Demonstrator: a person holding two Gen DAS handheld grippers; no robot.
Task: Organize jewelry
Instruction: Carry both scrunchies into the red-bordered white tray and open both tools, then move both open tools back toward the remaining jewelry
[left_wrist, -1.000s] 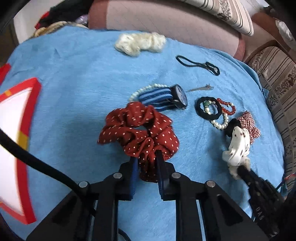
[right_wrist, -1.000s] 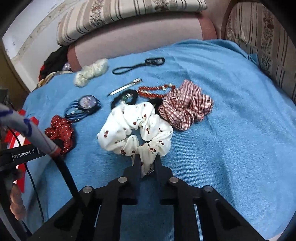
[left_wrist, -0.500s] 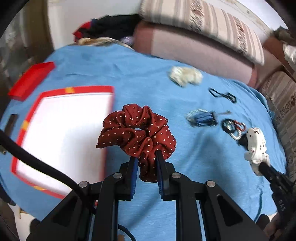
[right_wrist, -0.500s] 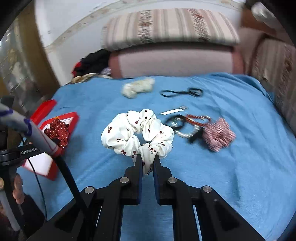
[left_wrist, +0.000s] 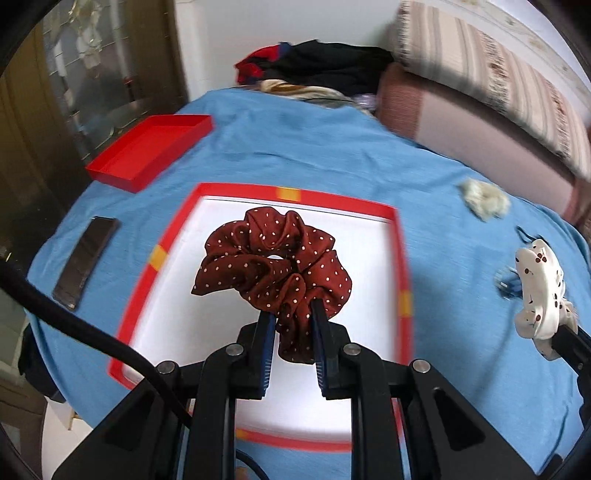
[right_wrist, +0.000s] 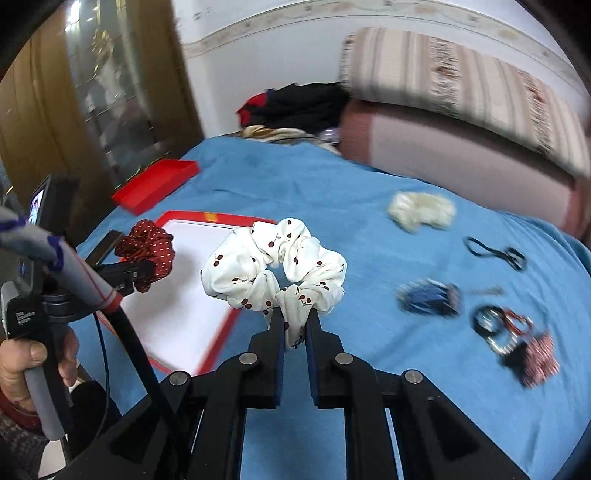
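Left gripper (left_wrist: 290, 314) was clenched on the lower fold of the red dotted scrunchie (left_wrist: 273, 264). The scrunchie stood up from the jaws, its ring face toward the camera and its wider span running left to right, held over the white floor of the red-rimmed tray (left_wrist: 402, 258).

Right gripper (right_wrist: 295, 318) was clamped on a fold of the white cherry-print scrunchie (right_wrist: 275, 264), ring likewise upright and broadside, held above the blue cloth (right_wrist: 314, 184) just right of the tray's near right rim.

The tray floor was bare white. A red lid (left_wrist: 147, 151) lay beyond the tray's far left corner, and a dark phone (left_wrist: 85, 261) lay left of the tray. The remaining accessories lay well right of the tray, blurred.
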